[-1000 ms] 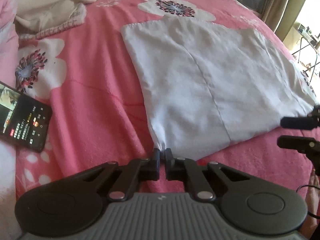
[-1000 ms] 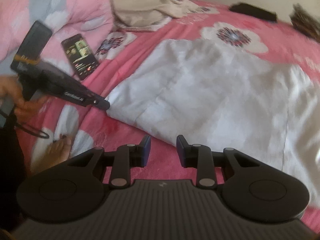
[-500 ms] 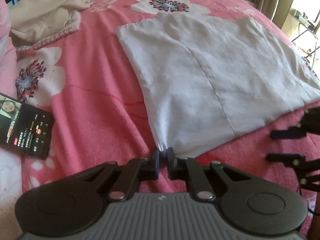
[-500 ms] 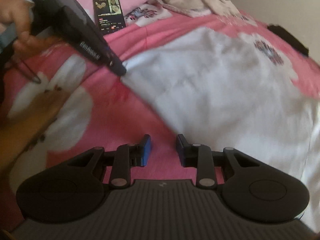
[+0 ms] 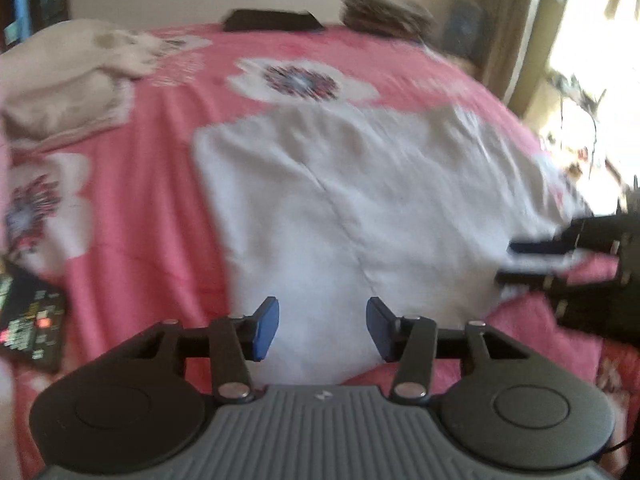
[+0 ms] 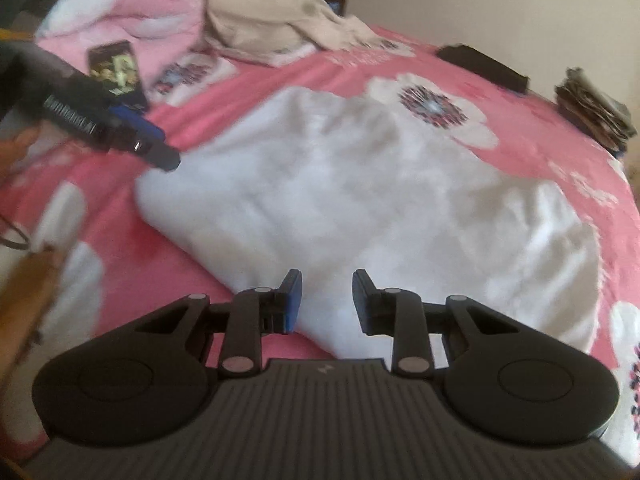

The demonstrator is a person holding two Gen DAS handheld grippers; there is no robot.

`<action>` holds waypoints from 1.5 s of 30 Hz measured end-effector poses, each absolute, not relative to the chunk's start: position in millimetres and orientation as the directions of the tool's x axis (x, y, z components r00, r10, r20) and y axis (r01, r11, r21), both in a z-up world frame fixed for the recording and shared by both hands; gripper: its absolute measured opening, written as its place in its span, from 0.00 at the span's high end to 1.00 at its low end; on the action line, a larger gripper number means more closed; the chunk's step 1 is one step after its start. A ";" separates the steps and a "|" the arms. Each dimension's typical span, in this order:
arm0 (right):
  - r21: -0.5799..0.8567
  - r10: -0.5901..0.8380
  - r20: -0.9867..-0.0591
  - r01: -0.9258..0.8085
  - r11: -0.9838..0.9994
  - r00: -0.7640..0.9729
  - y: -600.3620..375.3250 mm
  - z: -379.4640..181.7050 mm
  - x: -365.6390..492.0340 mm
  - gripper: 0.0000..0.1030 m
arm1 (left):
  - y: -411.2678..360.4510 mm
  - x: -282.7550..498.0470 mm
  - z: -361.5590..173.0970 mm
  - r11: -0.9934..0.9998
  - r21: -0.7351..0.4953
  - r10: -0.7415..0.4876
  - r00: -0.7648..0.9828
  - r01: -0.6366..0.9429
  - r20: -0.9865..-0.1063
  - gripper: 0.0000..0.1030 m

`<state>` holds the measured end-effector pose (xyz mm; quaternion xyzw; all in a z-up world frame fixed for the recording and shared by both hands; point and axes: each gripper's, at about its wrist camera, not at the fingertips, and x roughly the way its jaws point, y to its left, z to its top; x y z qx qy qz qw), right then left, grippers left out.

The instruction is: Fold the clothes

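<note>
A white garment [image 5: 360, 200] lies spread flat on the pink flowered bedspread [image 5: 160, 200]. My left gripper [image 5: 323, 328] hovers over its near edge; its jaws are opening, with cloth below them and nothing pinched. In the right wrist view the left gripper [image 6: 156, 142] points at the white garment's [image 6: 360, 200] near left corner. My right gripper [image 6: 326, 300] stands open over the near edge further right, its pads apart and not pressing. From the left wrist view the right gripper [image 5: 528, 263] straddles the garment's near right corner.
A lit phone [image 5: 28, 320] lies on the bedspread at left. A crumpled beige garment [image 6: 264, 20] sits at the back left. A flat black object [image 6: 480, 64] and a folded dark stack [image 6: 592, 108] sit at the far edge. A person's hand [image 6: 16, 152] holds the left gripper.
My left gripper let go of the garment's near left corner and opened, shifting right over the cloth. My right gripper moved from the bare bedspread onto the garment's near edge.
</note>
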<state>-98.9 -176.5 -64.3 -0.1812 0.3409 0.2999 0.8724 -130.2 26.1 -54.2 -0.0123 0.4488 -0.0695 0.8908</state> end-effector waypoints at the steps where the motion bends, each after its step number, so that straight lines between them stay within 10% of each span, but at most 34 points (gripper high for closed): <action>1: -0.116 0.378 -0.708 -0.626 0.771 0.597 -185.7 -66.8 -97.6 0.74 | 21.0 -127.6 -62.3 0.990 -0.076 -0.130 0.568 0.118 -0.813 0.54; 13: -0.039 0.058 -0.739 -0.129 0.991 0.671 -352.2 -74.4 -111.0 0.74 | 17.4 -123.7 -76.6 0.996 -0.065 -0.091 0.538 0.067 -0.838 0.56; 45: 0.179 0.251 -0.689 -0.176 0.968 0.680 -339.0 -84.2 48.8 0.77 | 10.2 -120.8 -74.0 0.999 -0.019 -0.031 0.510 0.029 -0.860 0.52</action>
